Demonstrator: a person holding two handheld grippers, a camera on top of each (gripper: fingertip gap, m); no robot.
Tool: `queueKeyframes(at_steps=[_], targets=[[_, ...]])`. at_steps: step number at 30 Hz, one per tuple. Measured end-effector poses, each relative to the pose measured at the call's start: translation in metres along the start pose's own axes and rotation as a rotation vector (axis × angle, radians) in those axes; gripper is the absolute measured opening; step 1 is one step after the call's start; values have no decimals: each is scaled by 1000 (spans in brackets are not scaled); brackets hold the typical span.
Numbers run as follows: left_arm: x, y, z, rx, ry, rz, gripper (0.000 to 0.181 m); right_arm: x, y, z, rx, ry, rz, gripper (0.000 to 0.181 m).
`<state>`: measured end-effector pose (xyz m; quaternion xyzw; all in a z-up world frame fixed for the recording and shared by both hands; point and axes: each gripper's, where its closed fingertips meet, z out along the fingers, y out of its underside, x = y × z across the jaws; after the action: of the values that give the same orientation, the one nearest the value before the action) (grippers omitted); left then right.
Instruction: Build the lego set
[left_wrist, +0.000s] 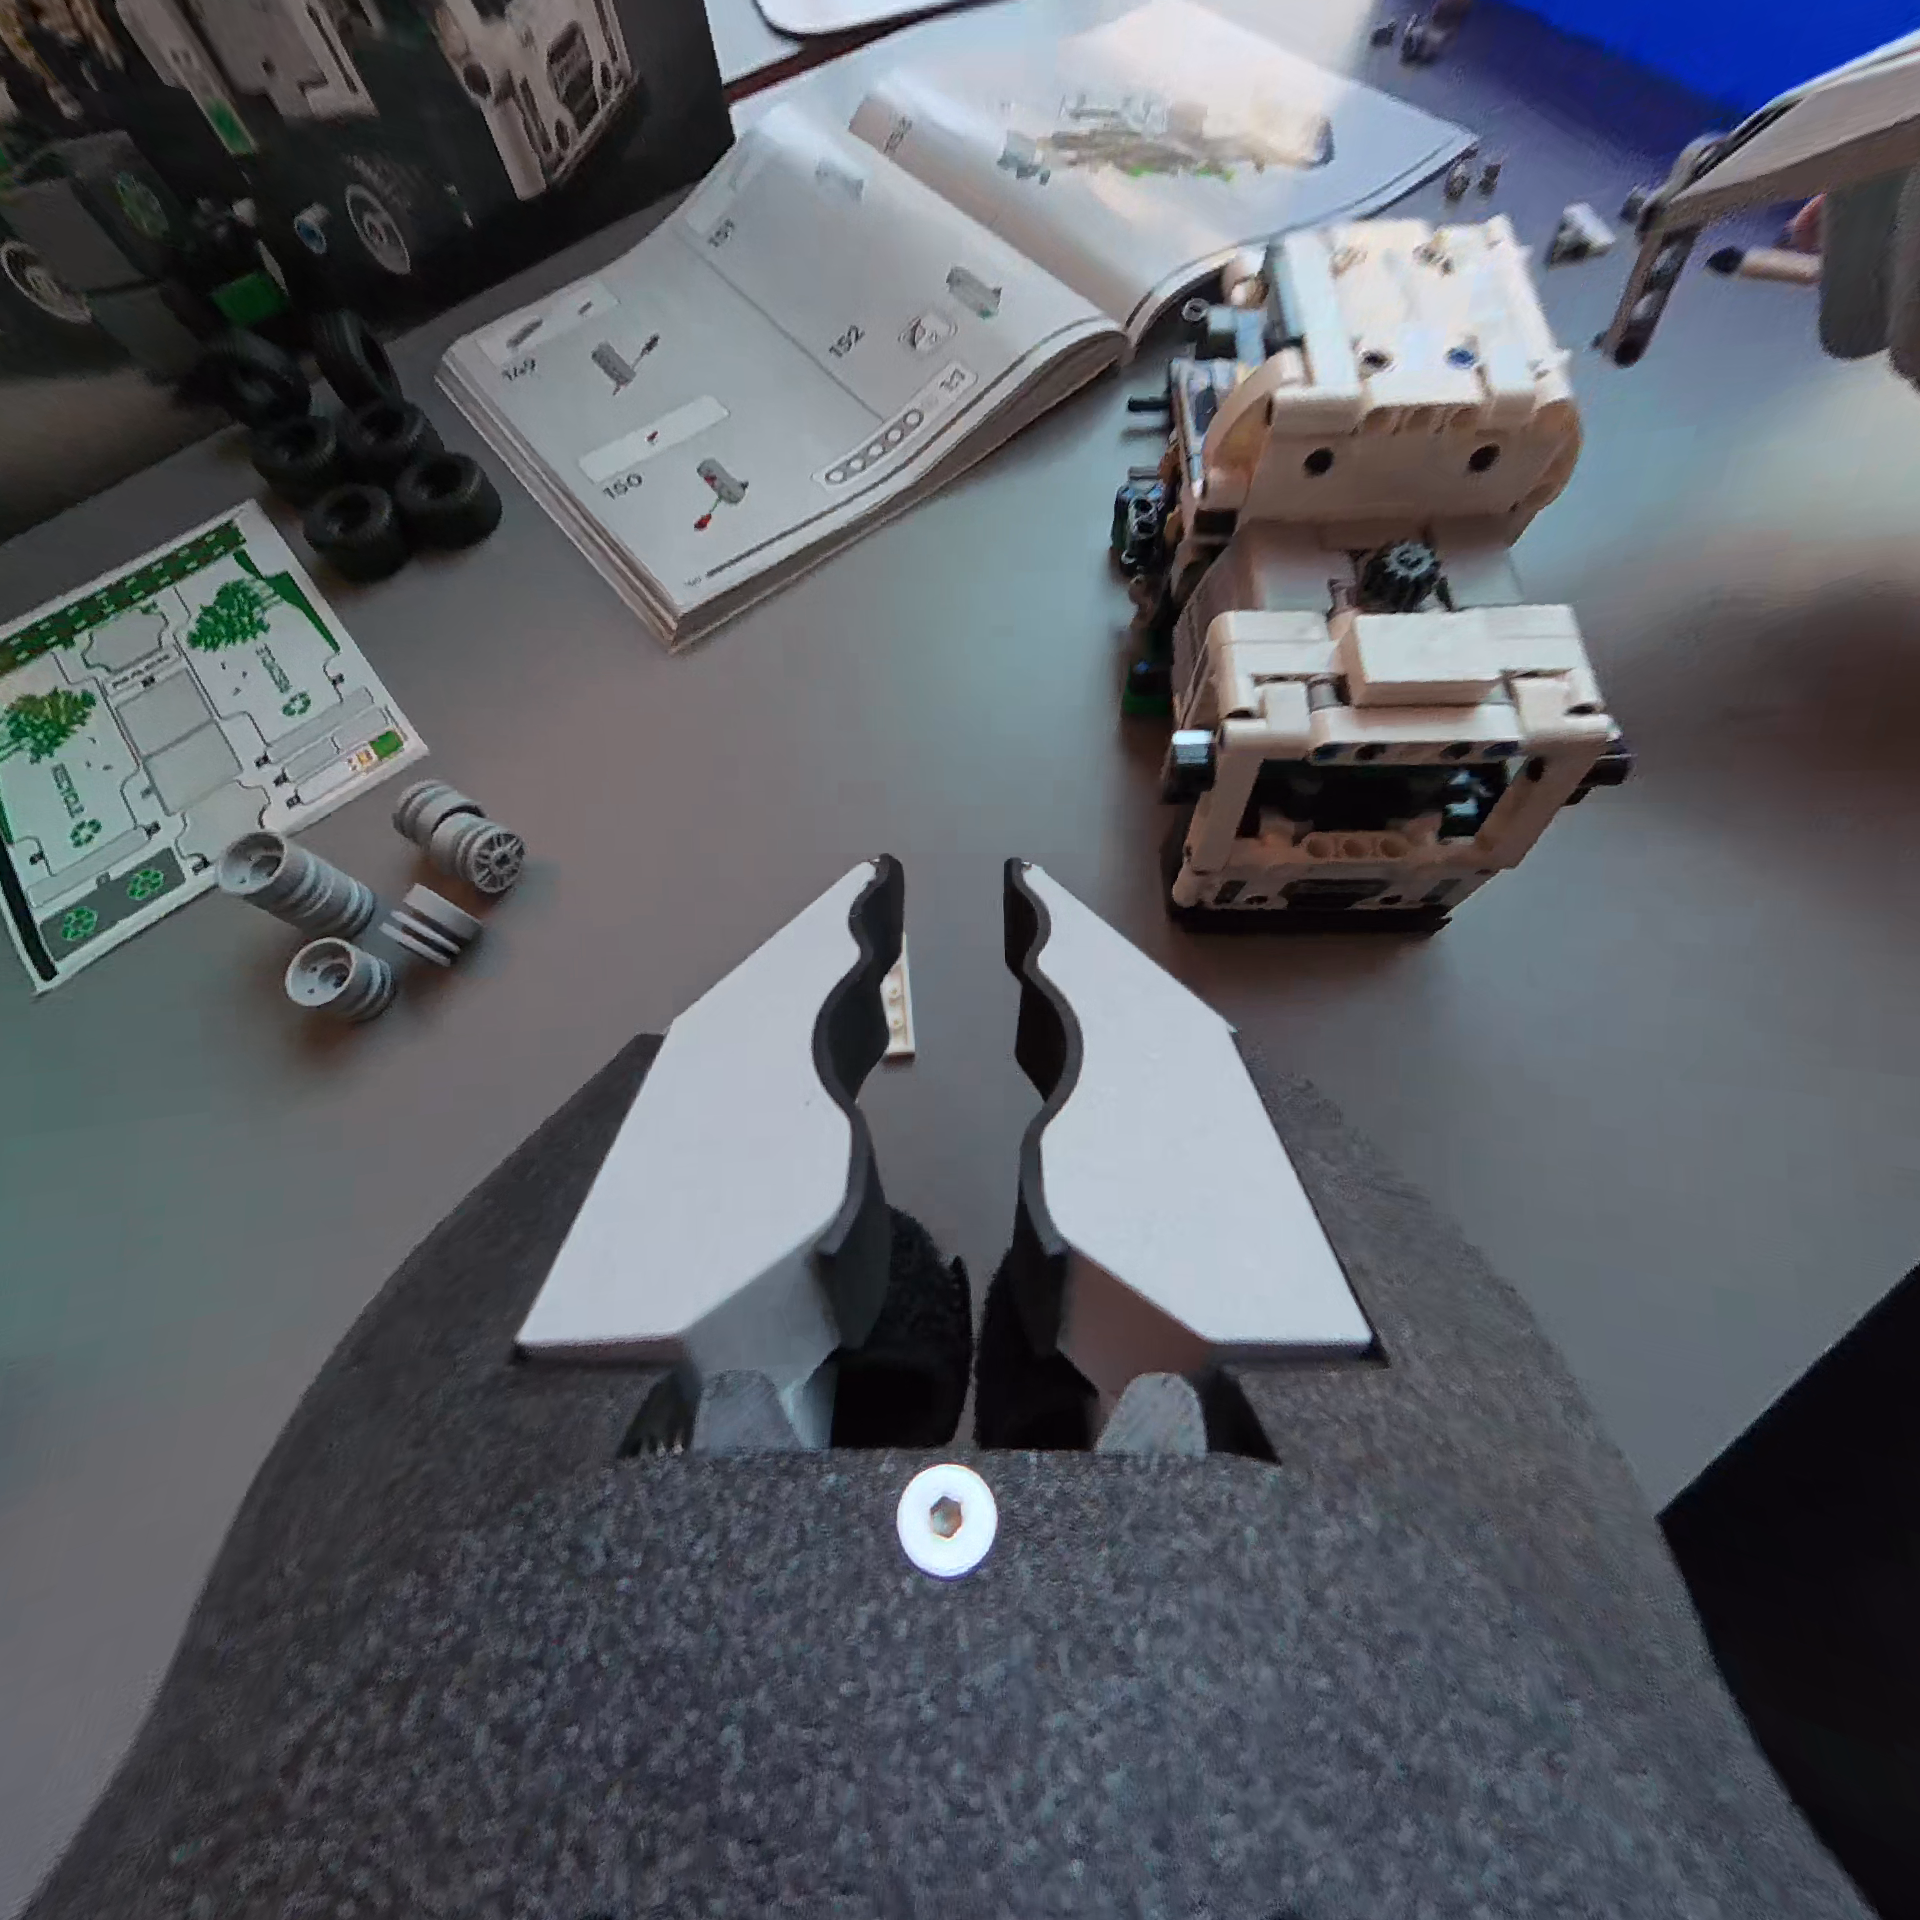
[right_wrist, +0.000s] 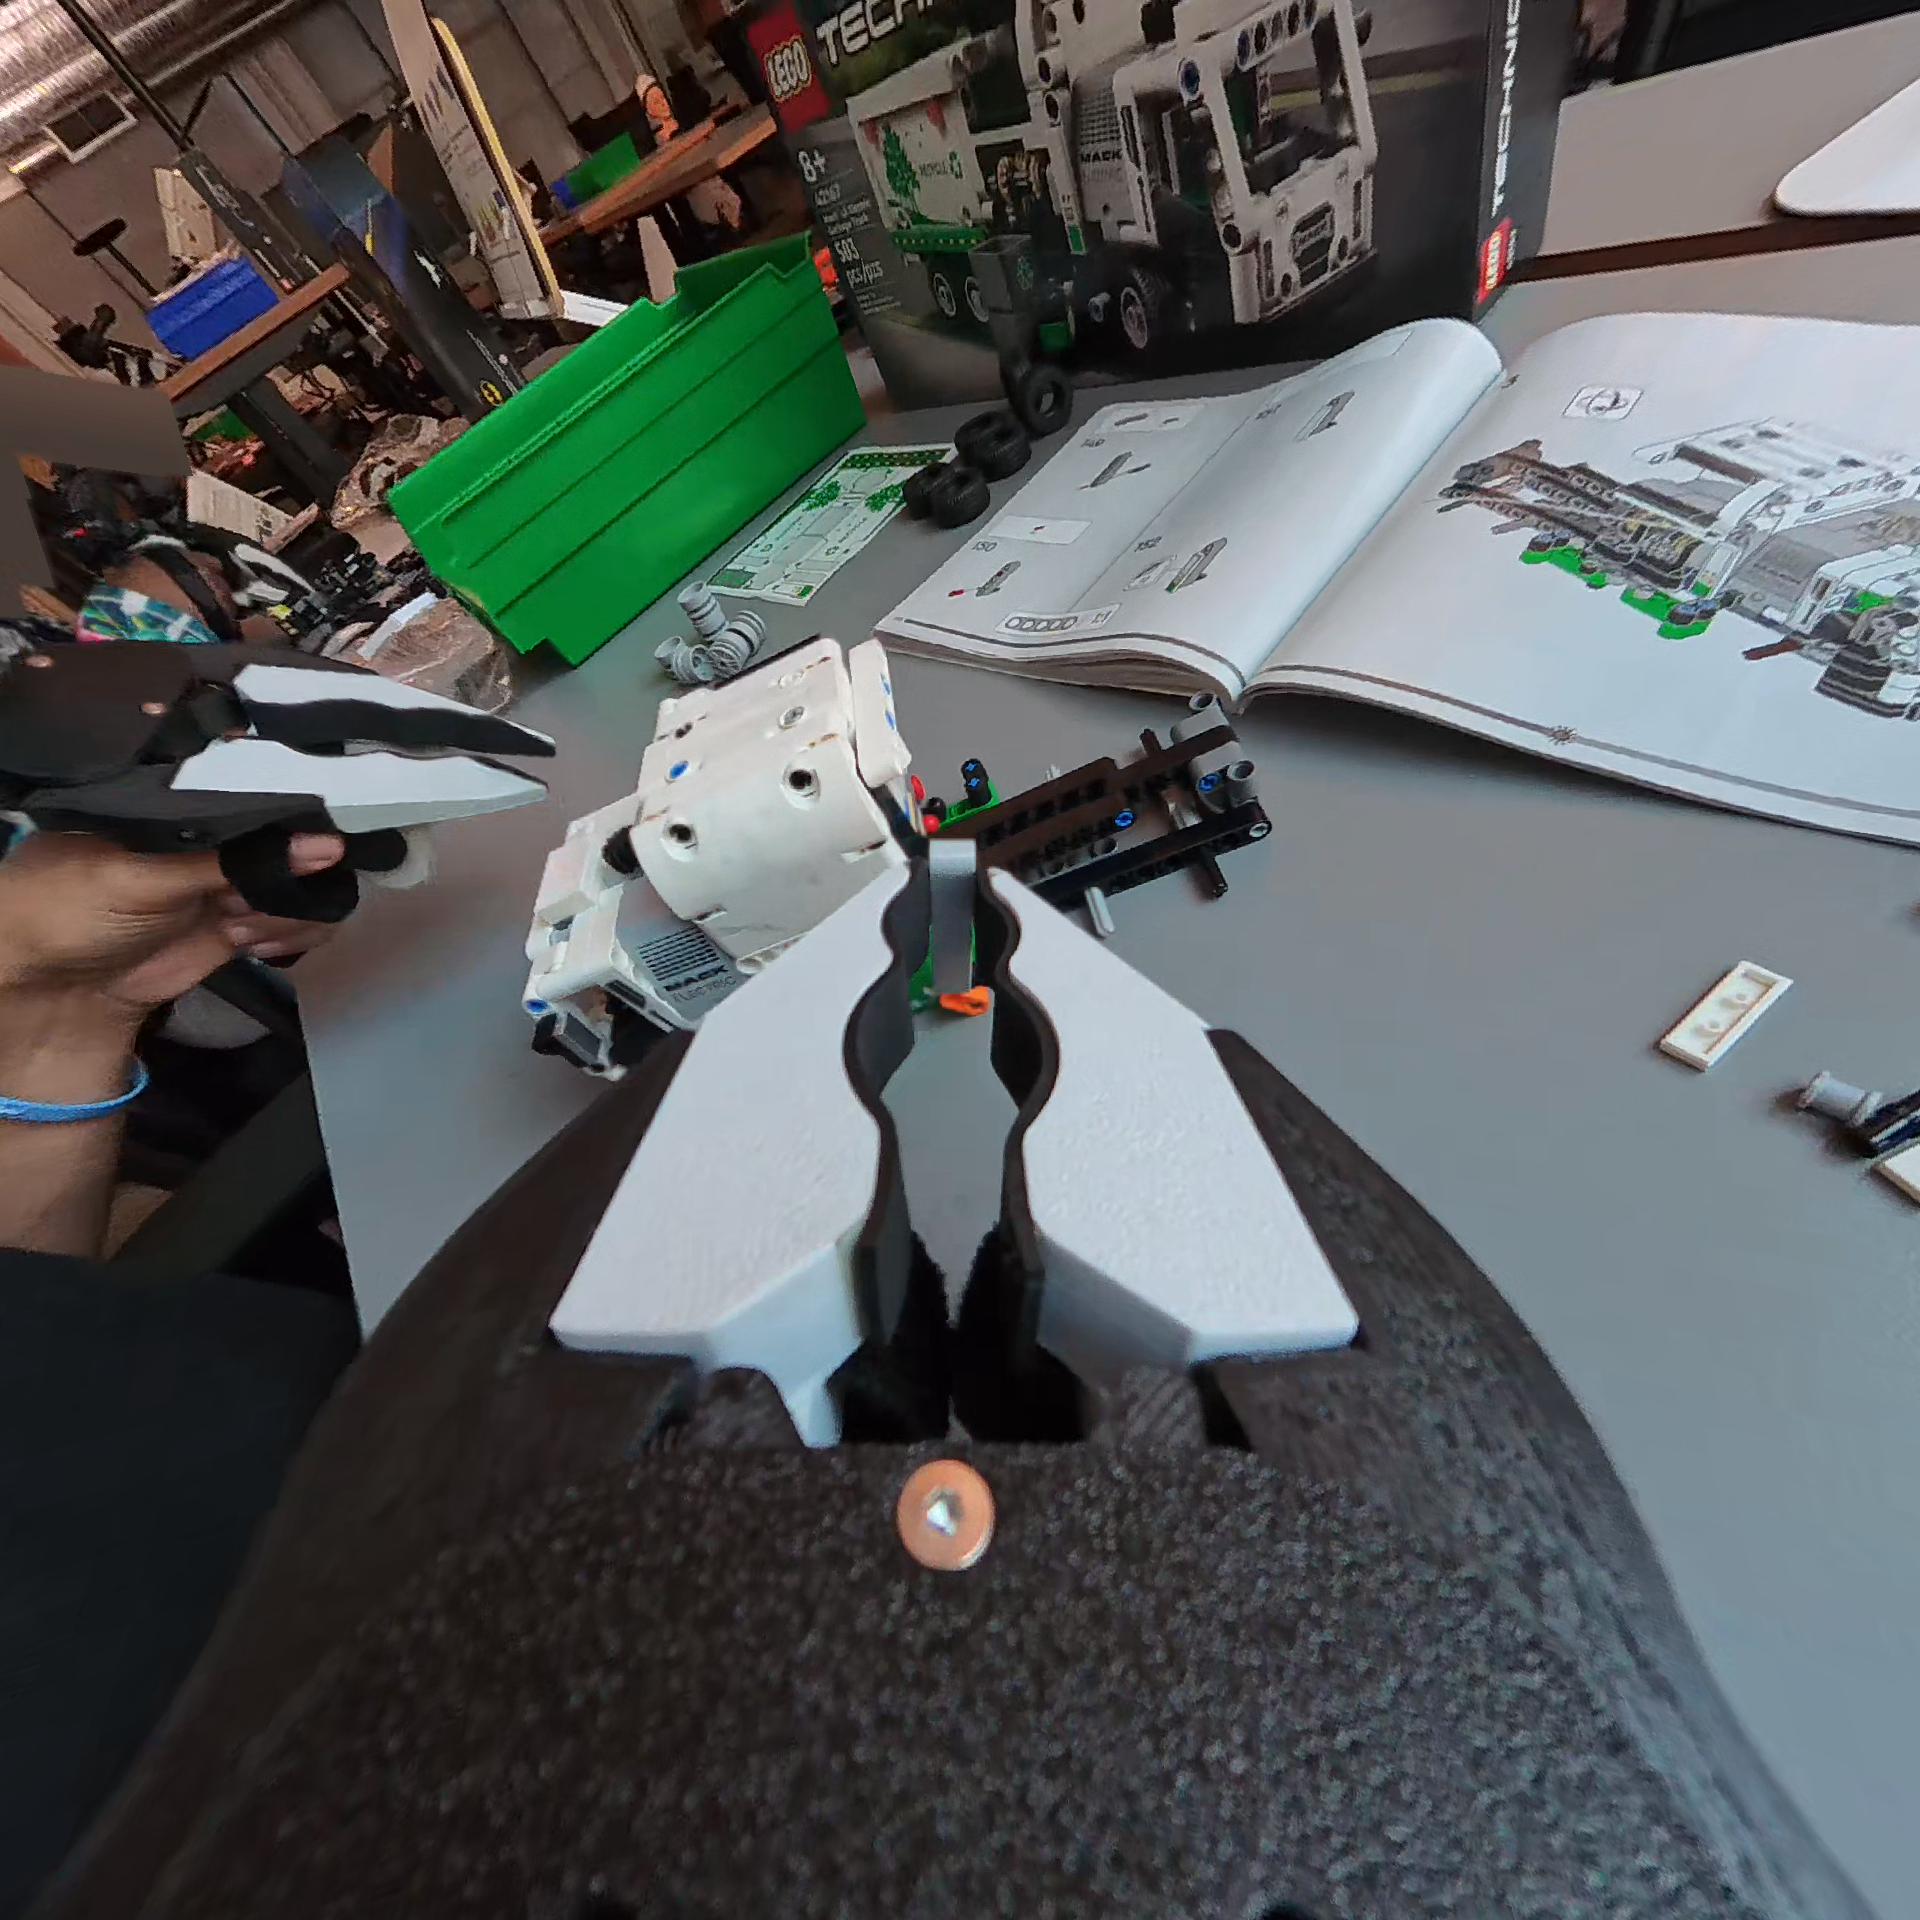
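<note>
Even, soft daylight; wide-angle bending at the edges, motion blur top right in the left wrist view.

— What's the room like from where you sit?

— I'm looking across a smooth grey counter (right_wrist: 1455, 1039). Beyond its far edge I see a cluttered workshop: wooden-topped tables (right_wrist: 260, 322) on dark legs, one carrying a blue crate (right_wrist: 203, 301).

— Walls? Light?

— At the upper left of the right wrist view I make out a pale corrugated wall (right_wrist: 94, 62) with a small bright window (right_wrist: 78, 130). Dark upright panels (right_wrist: 416, 239) lean or stand behind the tables.

— Anything from the left wrist view?

— I see mostly counter, and a blue surface (left_wrist: 1662, 42) at the top right corner.
</note>
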<state>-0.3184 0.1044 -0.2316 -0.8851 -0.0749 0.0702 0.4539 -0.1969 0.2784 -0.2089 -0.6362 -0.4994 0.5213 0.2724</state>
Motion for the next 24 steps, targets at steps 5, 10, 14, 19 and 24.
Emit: queueKeyframes(at_steps=[5, 10, 14, 19, 24], targets=[[57, -70, -32, 360, 145, 82, 18, -49, -19, -6, 31, -209, 87, 7], [118, -89, -18, 448, 124, 343, 26, -93, -25, 1, 124, -363, 248, 7], [137, -88, -7, 456, 95, 424, 23, -105, -21, -3, 130, -447, 363, 7], [148, -90, -8, 468, 123, 387, 15, -116, -13, -11, 160, -459, 372, 7], [162, -81, -4, 468, 126, 485, 6, -112, 6, -21, 131, -444, 349, 8]])
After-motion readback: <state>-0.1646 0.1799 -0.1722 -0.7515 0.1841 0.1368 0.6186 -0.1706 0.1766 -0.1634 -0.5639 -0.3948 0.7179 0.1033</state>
